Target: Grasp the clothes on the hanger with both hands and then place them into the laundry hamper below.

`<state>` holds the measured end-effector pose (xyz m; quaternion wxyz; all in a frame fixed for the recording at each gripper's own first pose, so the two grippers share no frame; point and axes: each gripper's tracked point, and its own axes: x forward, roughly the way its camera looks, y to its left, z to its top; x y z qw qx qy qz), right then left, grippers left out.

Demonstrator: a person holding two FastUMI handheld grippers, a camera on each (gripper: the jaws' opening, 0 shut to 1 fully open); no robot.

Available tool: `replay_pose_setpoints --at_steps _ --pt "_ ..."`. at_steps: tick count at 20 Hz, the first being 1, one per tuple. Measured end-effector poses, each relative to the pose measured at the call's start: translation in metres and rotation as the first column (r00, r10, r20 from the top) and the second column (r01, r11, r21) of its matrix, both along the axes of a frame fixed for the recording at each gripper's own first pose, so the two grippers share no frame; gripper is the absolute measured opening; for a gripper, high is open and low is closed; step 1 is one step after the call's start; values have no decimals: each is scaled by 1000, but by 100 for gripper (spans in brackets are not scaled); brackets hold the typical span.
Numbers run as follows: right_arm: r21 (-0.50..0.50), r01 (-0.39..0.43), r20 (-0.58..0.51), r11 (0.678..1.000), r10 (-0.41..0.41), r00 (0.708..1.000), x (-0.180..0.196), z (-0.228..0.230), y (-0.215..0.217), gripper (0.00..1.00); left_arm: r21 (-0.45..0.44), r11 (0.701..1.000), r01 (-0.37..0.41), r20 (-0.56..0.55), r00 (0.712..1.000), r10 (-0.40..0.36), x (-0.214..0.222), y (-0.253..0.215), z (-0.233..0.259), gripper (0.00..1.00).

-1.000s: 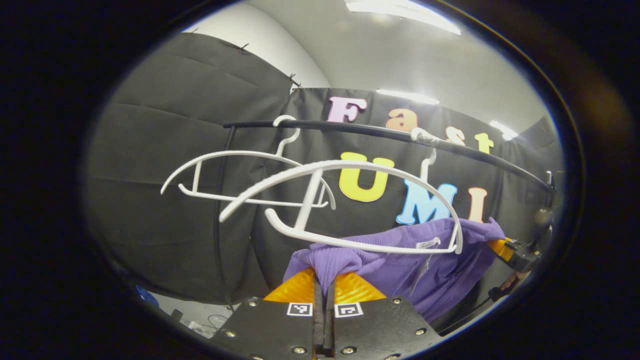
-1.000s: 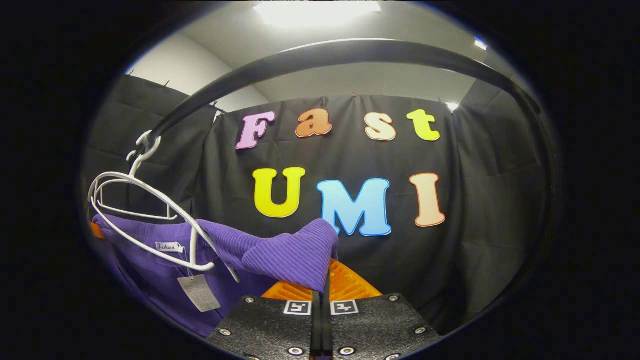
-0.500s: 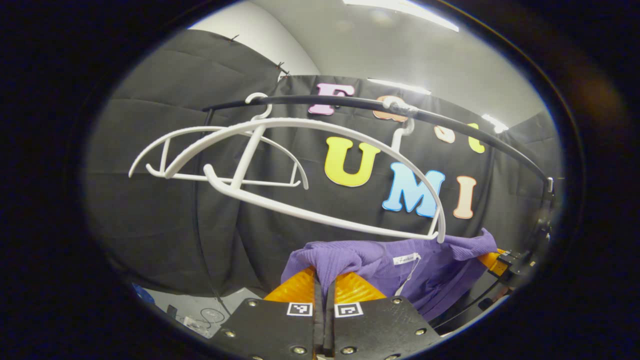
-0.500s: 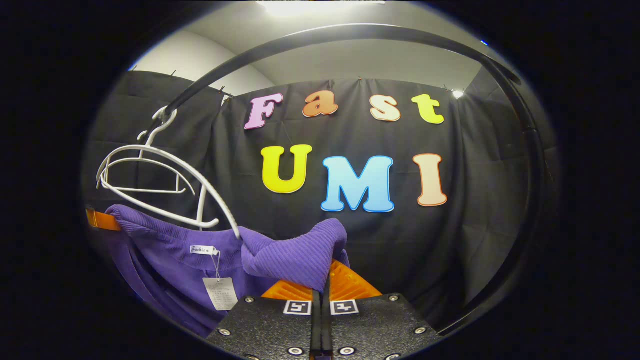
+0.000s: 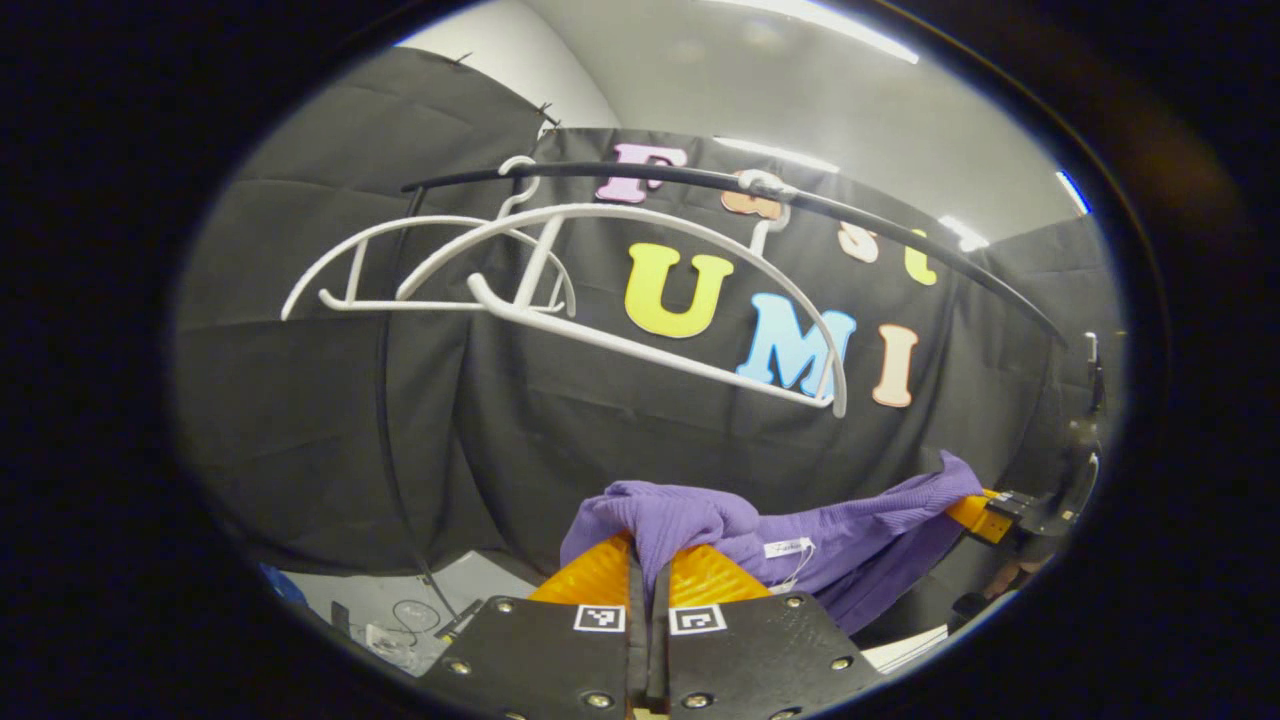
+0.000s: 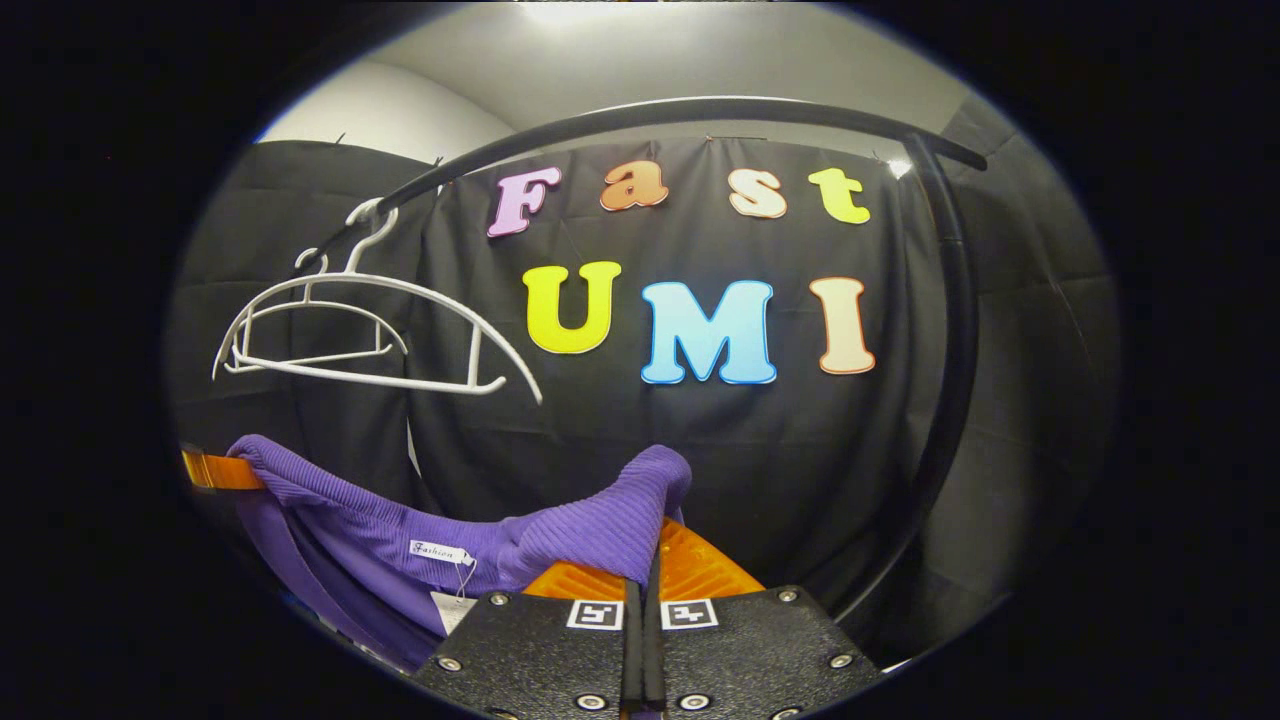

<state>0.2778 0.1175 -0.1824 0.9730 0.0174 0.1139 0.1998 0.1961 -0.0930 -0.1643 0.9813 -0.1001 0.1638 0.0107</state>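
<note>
Both claws are clamped on the purple sweater (image 5: pixel 800 545). Left claw (image 5: pixel 648 560) has its two fingers pressed together with a fold of the knit bunched up between and over their tips. Right claw (image 6: pixel 648 555) grips the other shoulder in the same way, with ribbed cloth draped over its left finger. In the left gripper view the sweater stretches from the near claw across to the right one at the far right edge, sagging between them, with its neck label in the middle. It hangs below and apart from the two white hangers (image 5: pixel 560 290), which are bare on the black rail (image 5: pixel 850 215). In the right gripper view the hangers (image 6: pixel 370 340) sit at the upper left, above the sweater (image 6: pixel 400 520).
</note>
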Motion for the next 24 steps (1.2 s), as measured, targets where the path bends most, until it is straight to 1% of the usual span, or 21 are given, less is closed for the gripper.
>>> replay_pose_setpoints --at_steps 2,5,9,14,17,19,21,22,23,24 --pt "0 34 -9 999 -34 999 -27 3 -1 0 7 999 36 -10 999 -36 -21 7 -5 1" --pt "2 76 -38 997 -76 996 -75 6 -1 0 -14 995 94 -23 995 -94 -45 21 -11 1" --pt "-4 121 -74 993 -121 990 -137 1 10 0 -17 985 170 -64 983 -170 -87 36 -35 1" --pt "-7 176 -156 984 -175 972 -198 -24 34 0 -41 966 255 -130 957 -258 -122 46 -67 1" --pt "2 183 -205 983 -179 962 -228 -39 48 0 -32 953 300 -183 936 -300 -141 49 -94 1" --pt "-15 180 -241 984 -178 954 -243 -58 54 0 -29 948 317 -216 924 -316 -156 48 -113 1" --pt "-40 175 -291 984 -179 940 -256 -82 58 0 -33 951 308 -247 919 -306 -162 50 -131 1" --pt "-50 169 -316 984 -176 933 -262 -93 61 0 -49 952 303 -260 916 -305 -167 48 -142 6" --pt "-59 163 -334 985 -173 927 -266 -102 63 0 -65 953 297 -273 913 -303 -168 46 -152 1" --pt "-67 156 -350 985 -170 921 -269 -113 66 0 -72 954 290 -288 910 -298 -168 43 -160 1"
